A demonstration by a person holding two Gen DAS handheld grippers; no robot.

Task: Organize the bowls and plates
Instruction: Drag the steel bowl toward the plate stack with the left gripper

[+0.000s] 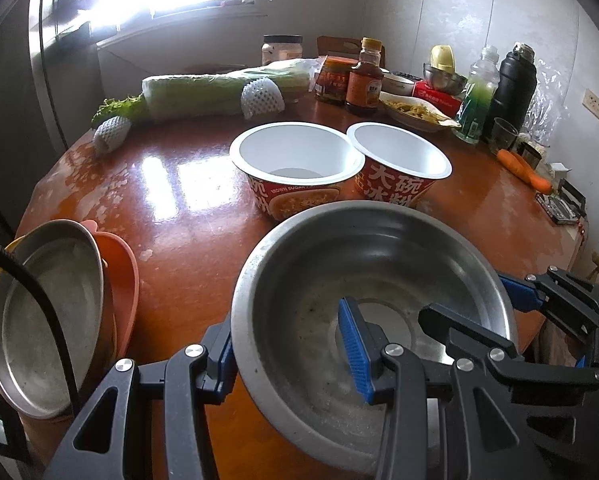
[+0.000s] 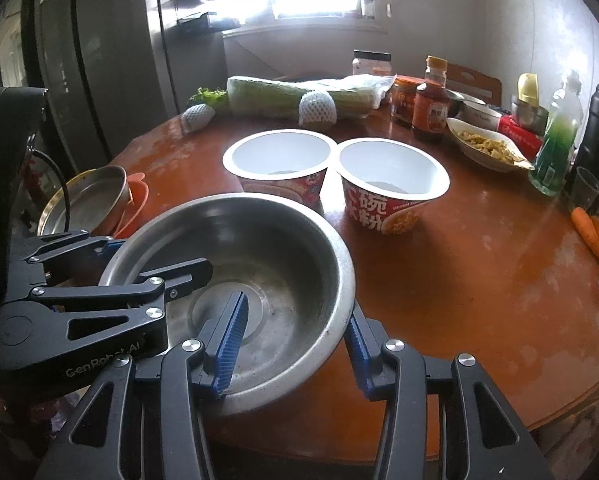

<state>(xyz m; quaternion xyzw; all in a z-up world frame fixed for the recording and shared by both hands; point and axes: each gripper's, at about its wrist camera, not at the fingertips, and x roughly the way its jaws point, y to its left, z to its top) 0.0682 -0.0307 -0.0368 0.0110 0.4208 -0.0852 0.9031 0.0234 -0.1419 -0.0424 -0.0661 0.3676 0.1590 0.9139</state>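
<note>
Blue ribbed pads of both grippers clamp the rim of one steel bowl [image 1: 373,280], which sits nearest in both views, over the near edge of the round brown table [image 2: 479,280]. The left gripper [image 1: 291,350] has one pad inside the bowl and one outside on the wall; the right gripper [image 2: 295,344] holds the opposite side of the rim the same way, so each set of fingers stands narrow, closed on the bowl wall. "GenRobot.AI" is printed in white on the left gripper's black body, seen from the right wrist.

Just behind the bowl stand two empty paper tubs, rims nearly touching. The left tub [image 1: 295,164] carries "BROWN SUGAR" in small print; the right tub [image 1: 399,160] shows large white Chinese characters, 大碗 among them, on red.

At the left edge of the table a steel plate [image 1: 47,312] leans on an orange dish [image 1: 121,276], with a black cable crossing in front.

Farther back lie wrapped greens [image 1: 203,94] with two white foam nets, then a red-labelled jar [image 1: 333,80], a brown sauce bottle [image 1: 365,78], a white dish of food [image 1: 415,112], a green-liquid bottle [image 1: 477,96] and a black flask [image 1: 513,86]; their labels are too small to read. Carrots [image 1: 523,166] lie at the right edge.
</note>
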